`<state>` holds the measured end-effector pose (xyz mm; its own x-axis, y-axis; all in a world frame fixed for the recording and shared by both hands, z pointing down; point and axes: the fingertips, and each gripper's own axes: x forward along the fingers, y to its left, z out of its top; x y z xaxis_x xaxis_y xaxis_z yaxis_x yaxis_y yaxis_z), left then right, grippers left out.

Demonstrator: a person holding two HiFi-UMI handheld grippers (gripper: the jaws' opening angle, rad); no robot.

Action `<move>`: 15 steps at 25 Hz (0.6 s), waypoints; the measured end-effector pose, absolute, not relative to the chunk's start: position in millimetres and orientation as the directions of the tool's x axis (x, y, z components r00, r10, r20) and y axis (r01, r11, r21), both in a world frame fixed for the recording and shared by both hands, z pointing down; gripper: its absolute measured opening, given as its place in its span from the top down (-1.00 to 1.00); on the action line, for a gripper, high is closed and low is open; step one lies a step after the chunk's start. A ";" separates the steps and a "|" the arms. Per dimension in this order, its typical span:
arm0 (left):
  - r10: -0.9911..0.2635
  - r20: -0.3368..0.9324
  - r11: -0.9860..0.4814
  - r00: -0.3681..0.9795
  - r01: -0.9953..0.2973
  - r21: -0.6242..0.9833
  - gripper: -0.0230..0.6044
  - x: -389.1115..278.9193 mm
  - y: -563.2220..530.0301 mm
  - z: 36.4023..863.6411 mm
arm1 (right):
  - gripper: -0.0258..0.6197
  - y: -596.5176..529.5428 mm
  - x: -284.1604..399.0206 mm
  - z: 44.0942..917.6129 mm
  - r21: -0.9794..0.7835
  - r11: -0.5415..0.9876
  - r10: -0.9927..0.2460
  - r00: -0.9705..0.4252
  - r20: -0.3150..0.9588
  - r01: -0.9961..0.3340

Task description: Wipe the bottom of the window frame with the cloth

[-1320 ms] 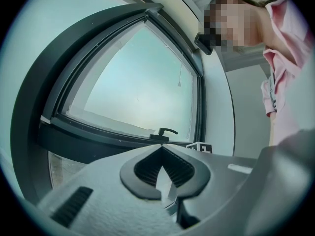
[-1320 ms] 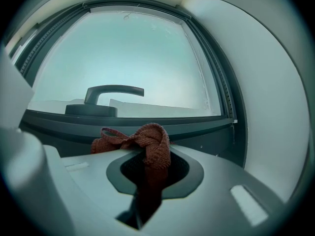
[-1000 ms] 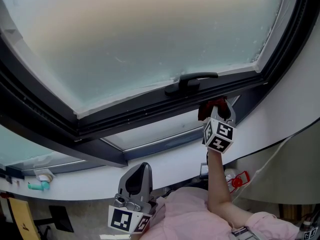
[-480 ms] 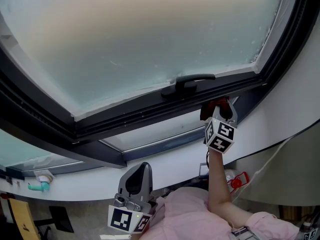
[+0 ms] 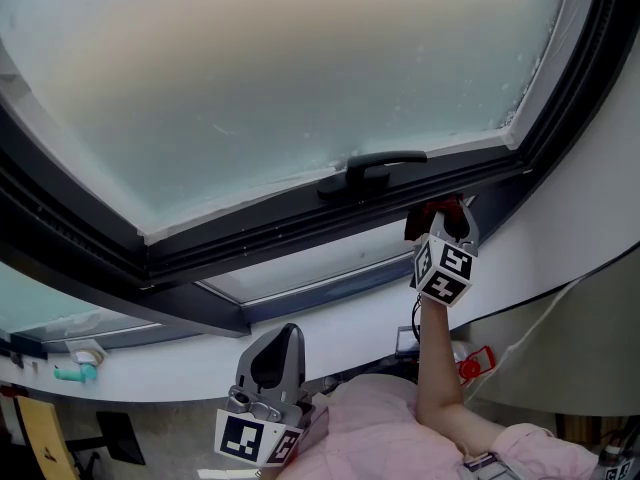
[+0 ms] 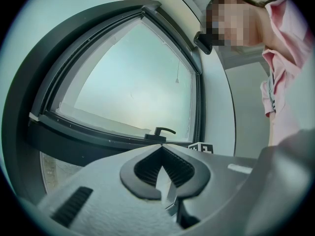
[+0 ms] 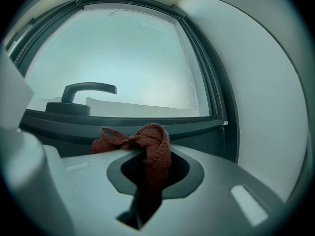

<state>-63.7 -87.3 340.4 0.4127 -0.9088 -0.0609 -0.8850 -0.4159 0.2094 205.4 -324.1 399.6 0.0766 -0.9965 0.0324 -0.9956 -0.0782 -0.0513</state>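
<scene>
Right gripper (image 5: 438,224) is up at the window, forearm (image 5: 432,363) stretched straight under it, and its jaws are clamped on the cloth (image 5: 437,210). From the right gripper view (image 7: 147,167) the cloth (image 7: 147,142) is rust-red with a coarse, ribbed weave. It is bunched into a twisted wad, with one fat fold drooping down into the hollow between the jaws and a thinner tail trailing off to the left over the jaw's top edge.

The cloth sits at the bottom rail of the dark frame (image 5: 290,230), right of the black handle (image 5: 372,166) and close to the frame's lower right corner. It looks to be against the rail, but whether it actually presses on it I cannot tell. In the right gripper view the rail (image 7: 147,119) runs just behind the wad, the handle (image 7: 83,90) sits off to the left, and the frosted glass (image 7: 128,58) is above.

Left gripper (image 5: 283,336) hangs low, well away from the window, near the pink sleeve (image 5: 380,433). In its own view (image 6: 162,167) the jaws are closed tip to tip with nothing held between them, and the frame (image 6: 98,134) and handle (image 6: 160,132) are far beyond. The white wall (image 5: 590,208) curves away on the right.
</scene>
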 end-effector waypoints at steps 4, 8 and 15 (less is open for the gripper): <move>-0.907 -0.065 -0.419 0.415 -0.883 0.211 0.92 -59.9 -90.0 339.6 | 0.77 -326.0 209.9 399.3 -0.041 -0.081 -0.996 0.080 0.032 -0.996; -0.905 -0.065 -0.424 0.420 -0.881 0.213 0.92 -54.8 -92.1 339.6 | 0.77 -328.0 214.3 399.0 -0.038 -0.080 -0.996 0.079 0.035 -0.996; -0.907 -0.063 -0.421 0.417 -0.882 0.213 0.92 -49.0 -95.4 340.9 | 0.77 -331.0 223.7 399.3 -0.036 -0.089 -0.996 0.088 0.035 -0.995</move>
<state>-49.0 -95.4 340.9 0.4172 -0.9066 -0.0629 -0.8818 -0.4206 0.2134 223.7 -331.0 399.3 0.0876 -0.9955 0.0348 -0.9954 -0.0888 -0.0357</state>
